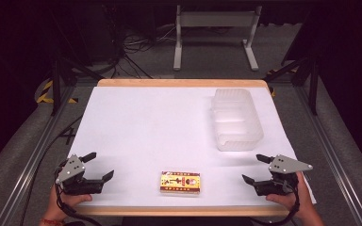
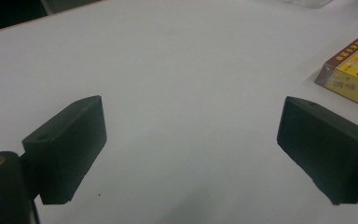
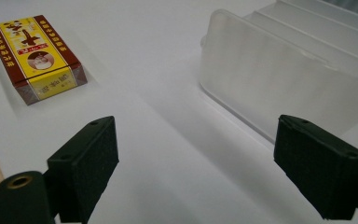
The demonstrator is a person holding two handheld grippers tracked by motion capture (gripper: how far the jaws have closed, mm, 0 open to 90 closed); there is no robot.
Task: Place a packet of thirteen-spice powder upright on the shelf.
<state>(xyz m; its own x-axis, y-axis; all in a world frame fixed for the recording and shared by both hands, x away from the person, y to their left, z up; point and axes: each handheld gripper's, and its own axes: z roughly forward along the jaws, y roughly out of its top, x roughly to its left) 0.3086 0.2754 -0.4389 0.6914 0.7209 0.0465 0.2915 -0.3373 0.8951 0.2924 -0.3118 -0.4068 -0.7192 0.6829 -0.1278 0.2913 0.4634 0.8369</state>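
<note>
From the high view, the small yellow and brown box (image 1: 180, 182) lies flat near the front edge of the white tabletop (image 1: 146, 122), roughly midway between the two pairs of tongs and touching neither. The left tongs (image 1: 101, 166) sit low at the near left corner, held by a hand (image 1: 61, 203) that comes in from the bottom, with the tips pointing toward the middle of the tabletop and standing well apart with nothing between them. The right tongs (image 1: 254, 167) mirror them at the near right corner in the other hand (image 1: 296, 200), tips likewise spread and empty. A clear plastic container (image 1: 235, 118) rests farther back on the right half of the tabletop, well apart from the box. In the left gripper view, the left tongs (image 2: 191, 140) gape wide over bare white surface, and the box (image 2: 354, 70) peeks in at the upper right edge, beyond the right-hand tip and off to its side, not between the tips. In the right gripper view, the right tongs (image 3: 196, 161) are also spread over bare surface; the box (image 3: 35, 56) lies at the upper left, ahead of and outside the left-hand tip, while the container (image 3: 289, 79) stands at the upper right, near the right-hand tip but not touching it.
</note>
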